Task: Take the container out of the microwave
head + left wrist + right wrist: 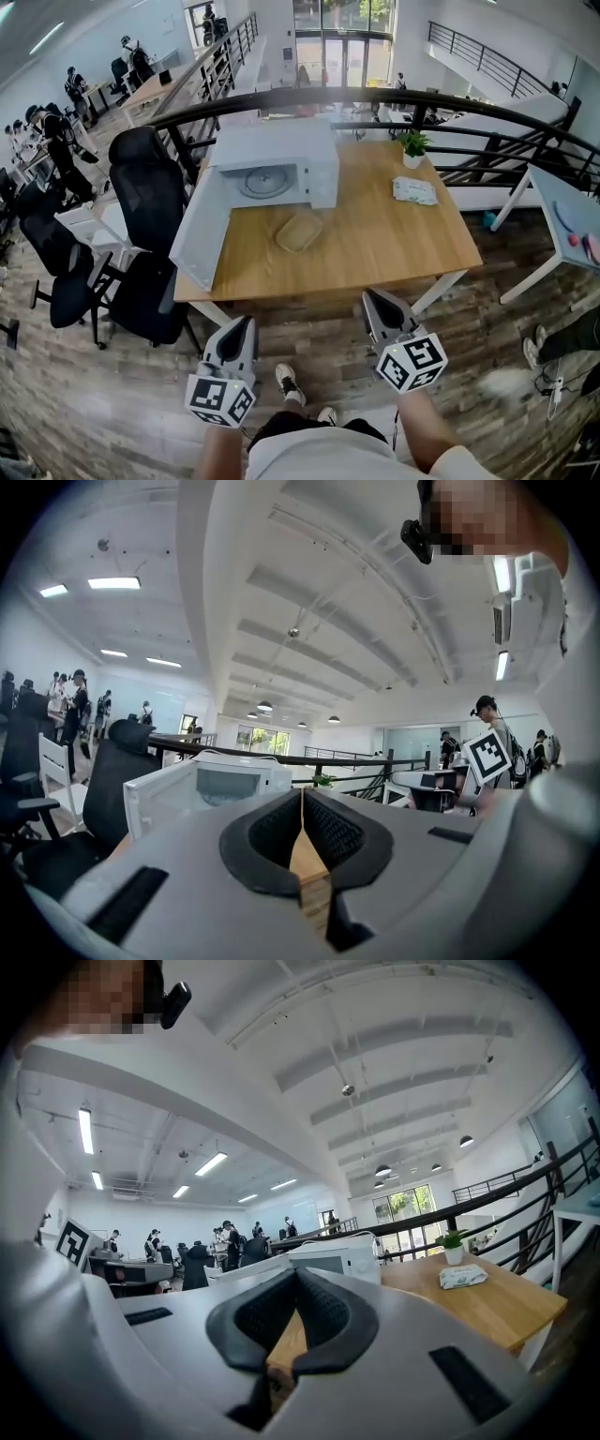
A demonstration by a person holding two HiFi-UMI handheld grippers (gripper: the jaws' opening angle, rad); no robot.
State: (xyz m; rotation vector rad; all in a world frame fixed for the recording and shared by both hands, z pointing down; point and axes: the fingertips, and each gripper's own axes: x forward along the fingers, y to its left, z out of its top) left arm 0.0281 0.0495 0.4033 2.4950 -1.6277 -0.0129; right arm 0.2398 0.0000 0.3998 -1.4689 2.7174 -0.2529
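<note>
The container (pixel 298 232) is sitting out on the wooden surface (pixel 403 239), just in front of the microwave (pixel 281 169) with its door hanging open, while the left tongs (pixel 247 323) and right tongs (pixel 368 296) are hovering off the near edge, both closed and gripping nothing.

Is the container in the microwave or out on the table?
Out. The container lies on the table in front of the microwave, whose door stands open; only the turntable shows inside.
</note>
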